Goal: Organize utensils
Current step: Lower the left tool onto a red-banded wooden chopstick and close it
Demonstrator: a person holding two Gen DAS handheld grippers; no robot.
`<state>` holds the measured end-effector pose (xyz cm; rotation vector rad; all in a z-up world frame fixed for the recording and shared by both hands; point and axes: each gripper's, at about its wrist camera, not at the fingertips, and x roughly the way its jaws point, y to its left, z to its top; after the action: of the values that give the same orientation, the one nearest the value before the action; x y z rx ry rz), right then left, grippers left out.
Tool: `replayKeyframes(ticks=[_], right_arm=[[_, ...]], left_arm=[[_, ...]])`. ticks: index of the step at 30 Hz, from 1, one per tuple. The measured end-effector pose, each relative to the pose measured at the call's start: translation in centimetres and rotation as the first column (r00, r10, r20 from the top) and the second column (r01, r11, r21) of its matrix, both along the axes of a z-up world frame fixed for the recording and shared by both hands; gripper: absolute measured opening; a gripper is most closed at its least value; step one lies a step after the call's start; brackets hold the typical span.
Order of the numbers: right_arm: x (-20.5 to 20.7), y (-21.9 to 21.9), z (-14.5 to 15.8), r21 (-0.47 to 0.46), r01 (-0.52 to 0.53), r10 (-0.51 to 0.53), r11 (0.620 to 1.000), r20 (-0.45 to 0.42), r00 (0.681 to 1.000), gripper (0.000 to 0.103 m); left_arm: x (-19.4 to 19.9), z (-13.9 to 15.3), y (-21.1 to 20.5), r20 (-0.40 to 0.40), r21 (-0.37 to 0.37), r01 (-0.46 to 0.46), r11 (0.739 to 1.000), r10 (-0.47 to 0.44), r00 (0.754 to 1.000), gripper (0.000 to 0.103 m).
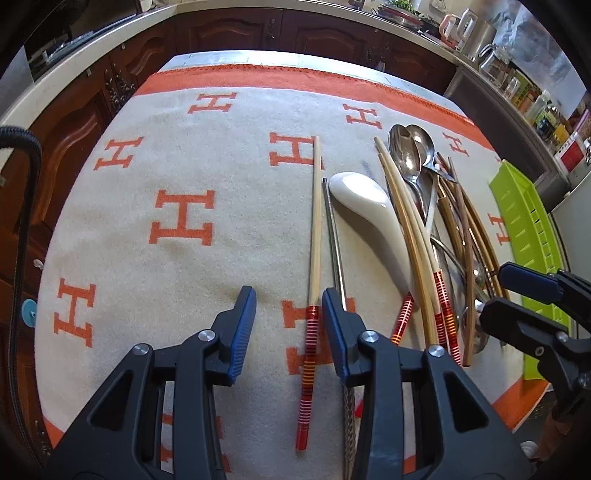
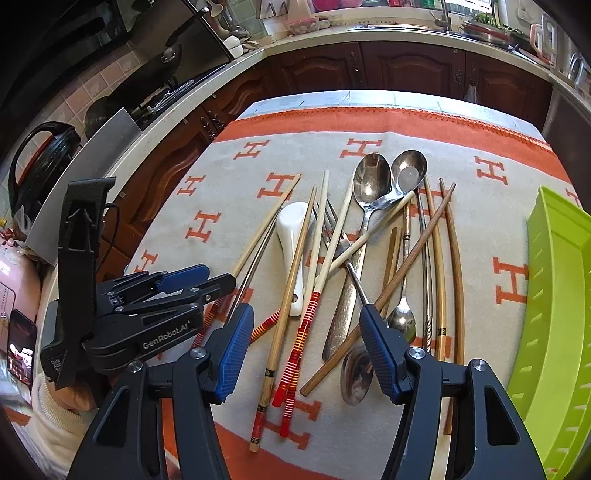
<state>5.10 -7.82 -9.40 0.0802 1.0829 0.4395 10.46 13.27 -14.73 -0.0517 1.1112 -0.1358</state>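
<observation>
Utensils: red-banded chopstick (image 1: 314,236) lies lengthwise between left gripper (image 1: 289,306) jaws, apart, not clamped; steel chopstick (image 1: 334,236) just right. Centre-right: tangled pile (image 2: 354,258) under right gripper (image 2: 306,325), jaws apart, empty. Green tray (image 2: 554,295) far right.

Place: a home kitchen.
Cabinets: dark wooden doors (image 2: 413,70) with carved panels run under a pale counter (image 2: 369,35).
Cooking gear: a black wok (image 2: 162,62) sits on the stove at the left; a black kettle (image 2: 40,162) stands nearby.
Counter items: jugs (image 1: 476,35) and packed jars (image 1: 532,99) line the right side.
Worktop: a cream and orange cloth (image 1: 184,155) with H letters, strewn with chopsticks (image 2: 295,266) and spoons (image 2: 369,184), beside a green plastic tray (image 2: 554,277).
</observation>
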Motion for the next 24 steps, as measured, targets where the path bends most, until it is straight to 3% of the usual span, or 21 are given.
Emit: replayKeyframes(ticks=[5, 7, 11, 13, 19, 24], right_arm=[[-0.1, 0.0, -0.2, 0.009, -0.008, 0.008, 1.0, -0.004, 1.0, 0.061], [-0.1, 0.0, -0.4, 0.011, -0.01, 0.01, 1.0, -0.004, 1.0, 0.061], [-0.2, 0.2, -0.9, 0.014, -0.018, 0.018, 1.0, -0.019, 1.0, 0.061], [-0.3, 0.5, -1.2, 0.011, -0.026, 0.027, 1.0, -0.027, 0.999, 0.061], [-0.7, 1.7, -0.8, -0.004, -0.04, 0.04, 0.999, -0.019, 0.999, 0.061], [-1.0, 2.8, -0.1, -0.019, -0.046, 0.046, 0.999, -0.001, 0.999, 0.061]], left_arm=[[-0.2, -0.2, -1.7, 0.024, 0.11, 0.033, 0.993, -0.036, 0.999, 0.035], [-0.1, -0.1, -1.8, 0.027, 0.117, 0.033, 0.993, -0.037, 0.999, 0.035], [0.0, -0.1, -1.7, 0.035, 0.101, 0.038, 0.994, -0.041, 0.999, 0.028], [0.0, -0.1, -1.7, 0.043, 0.094, 0.032, 0.995, -0.036, 0.998, 0.004], [0.1, 0.0, -0.6, 0.051, 0.012, -0.027, 1.0, 0.026, 0.998, 0.003], [-1.6, 0.9, 1.7, 0.123, -0.037, -0.088, 0.995, 0.092, 0.988, 0.003]])
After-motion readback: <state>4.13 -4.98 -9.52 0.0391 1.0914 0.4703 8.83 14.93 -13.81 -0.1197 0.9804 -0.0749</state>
